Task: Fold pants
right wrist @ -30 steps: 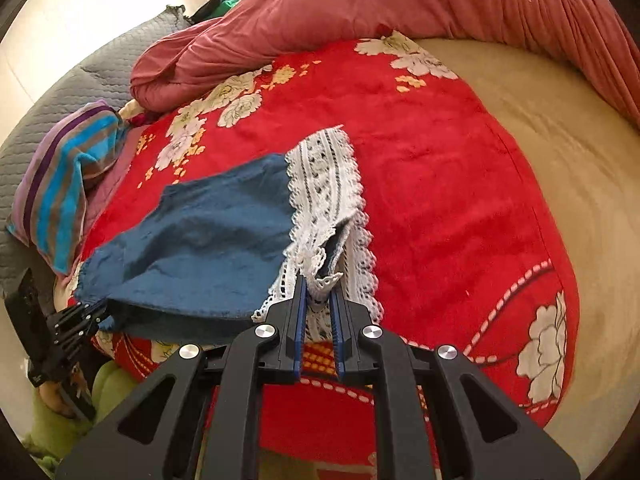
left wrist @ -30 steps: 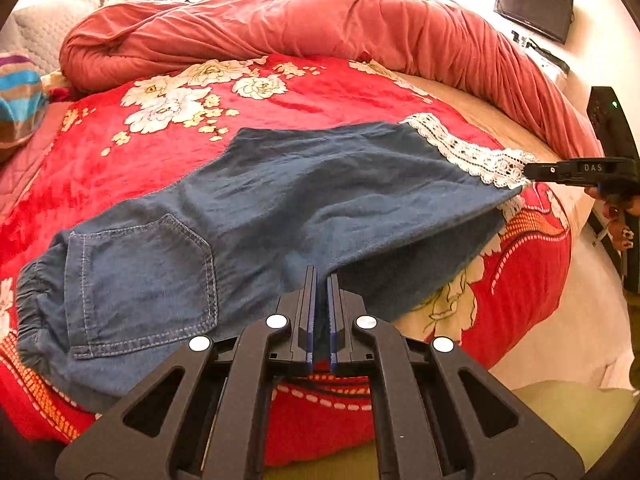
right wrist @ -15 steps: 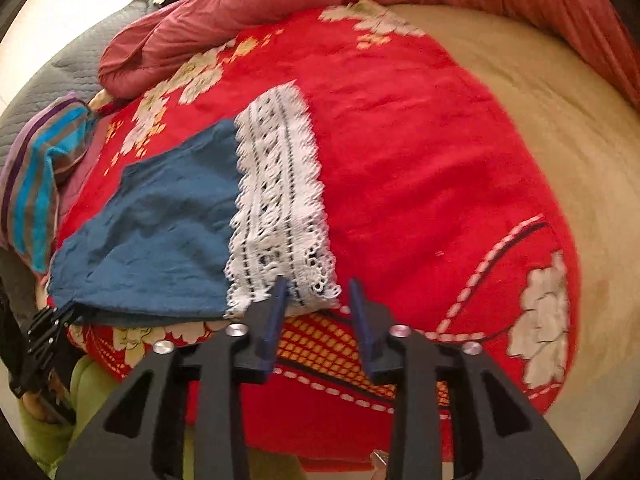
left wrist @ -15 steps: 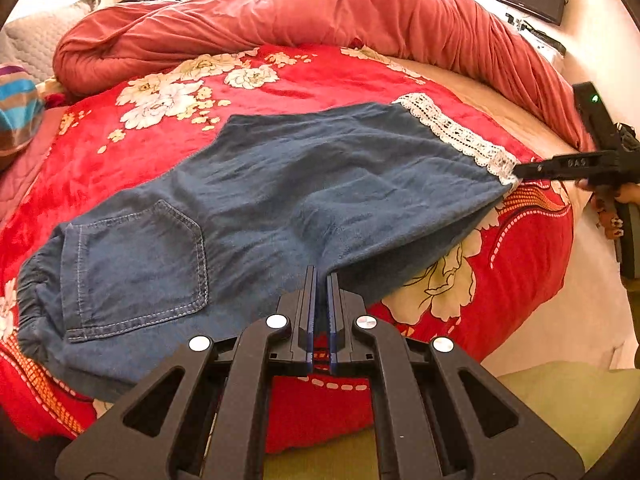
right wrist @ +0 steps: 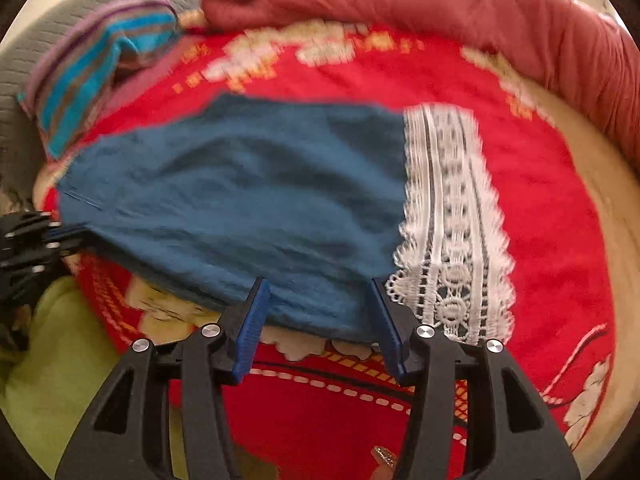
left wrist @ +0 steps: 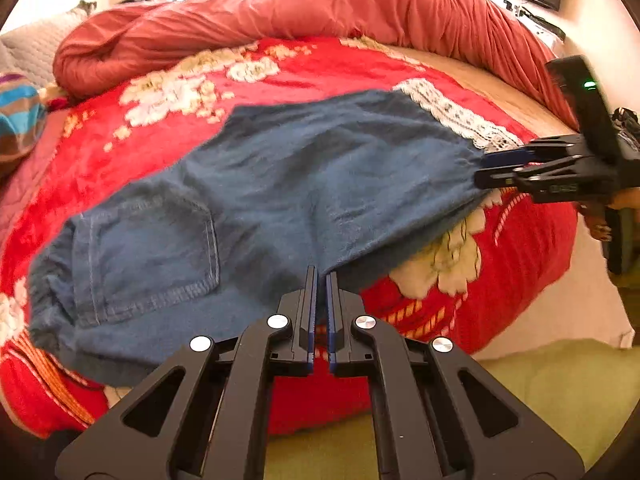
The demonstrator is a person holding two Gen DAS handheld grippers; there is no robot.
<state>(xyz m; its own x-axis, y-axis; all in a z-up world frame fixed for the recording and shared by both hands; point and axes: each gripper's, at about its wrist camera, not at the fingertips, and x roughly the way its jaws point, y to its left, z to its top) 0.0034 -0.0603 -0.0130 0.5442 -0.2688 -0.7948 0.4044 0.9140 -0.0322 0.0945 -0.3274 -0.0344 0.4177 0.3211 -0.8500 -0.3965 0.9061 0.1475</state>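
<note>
Two grippers are being worked along the near edge of the pants (left wrist: 304,184), which are lying spread on the red floral blanket (left wrist: 516,248), already doubled leg over leg by the look of it, waist and back pocket (left wrist: 148,256) toward the left, lace cuff (right wrist: 452,220) toward the right. The left gripper (left wrist: 319,280) is being held pinched on the denim edge near the crotch, jaws nearly touching with cloth between. The right gripper (right wrist: 320,300) is being held wide apart, nothing clamped, its fingers (right wrist: 254,312) straddling the denim hem edge just beside the lace. Judged step: the cuff end is being re-gripped for a fold toward the waist. For a clean result, both layers should be taken deep between the right fingers before closing, the lace should be included or kept flat, and the left pinch should be kept as an anchor so the cloth is not being dragged off the blanket. Frames are blurred, so layer count is not being confirmed.
</note>
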